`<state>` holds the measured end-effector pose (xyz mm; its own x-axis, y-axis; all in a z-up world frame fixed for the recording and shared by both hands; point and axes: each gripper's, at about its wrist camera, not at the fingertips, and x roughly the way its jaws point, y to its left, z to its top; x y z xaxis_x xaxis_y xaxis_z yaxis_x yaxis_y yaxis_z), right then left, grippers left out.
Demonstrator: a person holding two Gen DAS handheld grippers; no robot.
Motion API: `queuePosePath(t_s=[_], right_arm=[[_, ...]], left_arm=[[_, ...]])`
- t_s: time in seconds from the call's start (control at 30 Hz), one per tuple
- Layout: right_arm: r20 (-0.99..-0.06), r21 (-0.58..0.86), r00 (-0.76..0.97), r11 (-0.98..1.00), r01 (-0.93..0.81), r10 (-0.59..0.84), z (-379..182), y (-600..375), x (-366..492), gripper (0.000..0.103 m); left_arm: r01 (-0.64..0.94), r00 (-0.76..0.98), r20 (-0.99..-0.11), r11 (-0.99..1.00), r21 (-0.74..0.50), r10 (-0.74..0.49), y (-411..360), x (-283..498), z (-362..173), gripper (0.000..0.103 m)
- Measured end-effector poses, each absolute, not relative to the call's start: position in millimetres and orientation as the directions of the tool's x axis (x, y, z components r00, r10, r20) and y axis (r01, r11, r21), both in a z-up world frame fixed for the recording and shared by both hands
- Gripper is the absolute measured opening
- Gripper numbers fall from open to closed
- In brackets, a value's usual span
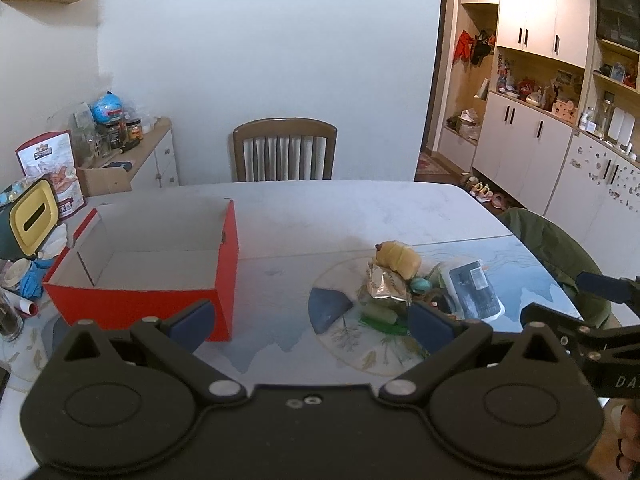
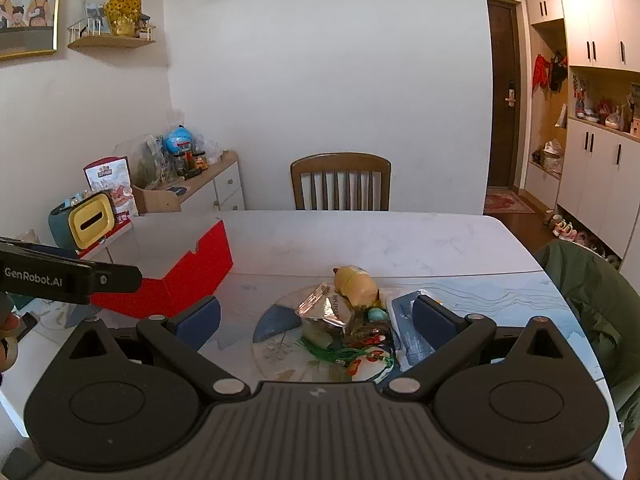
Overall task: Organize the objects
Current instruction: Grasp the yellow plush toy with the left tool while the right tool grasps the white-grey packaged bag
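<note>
The red box (image 1: 152, 264) sat open and empty on the worktop (image 1: 320, 208); it served as the landmark. To the right of the red box, well apart from it, lay a small heap on a round mat (image 2: 276, 344): a yellow plush toy (image 2: 356, 284) at the far side, a crumpled foil packet (image 2: 324, 308) in front of it, a small teal egg-shaped thing (image 2: 376, 314), a green tasselled cord (image 2: 320, 350), and a flat blue-and-white packet (image 1: 474, 290) on the side of the heap farthest from the red box.

The left gripper (image 1: 308, 322) hovered low, jaws spread wide, holding nothing, aimed at the gap between the red box and the heap. The right gripper (image 2: 316, 320) was likewise wide open and empty, pointed straight at the heap.

Judged step: the first pick, nothing boxed yet. Best bet was the plush toy (it stood clear on top, soft, easy to pinch across the body). The right gripper should come in over the heap, not through it, since the foil packet and the cord would likely drag along. The cord looked prone to snagging. The carry then ran across to the red box, clearing its near wall.
</note>
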<state>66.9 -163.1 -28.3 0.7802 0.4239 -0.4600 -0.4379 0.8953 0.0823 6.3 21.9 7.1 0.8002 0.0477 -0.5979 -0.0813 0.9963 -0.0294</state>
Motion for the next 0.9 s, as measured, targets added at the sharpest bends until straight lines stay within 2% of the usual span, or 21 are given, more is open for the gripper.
queuePosePath(t_s=[0.5, 0.9], right_arm=[[-0.526, 0.095, 0.752, 0.906, -0.412, 0.397, -37.9, -195.9, 86.5, 0.103], [-0.567, 0.037, 0.766, 0.938, -0.344, 0.303, -62.7, -203.2, 134.1, 0.100]], left_arm=[[-0.040, 0.774, -0.634, 0.998, -0.045, 0.002, 9.3, 32.8, -5.9, 0.103], [0.059, 0.760, -0.646, 0.997, -0.041, -0.072, -1.3, 96.6, -35.3, 0.103]])
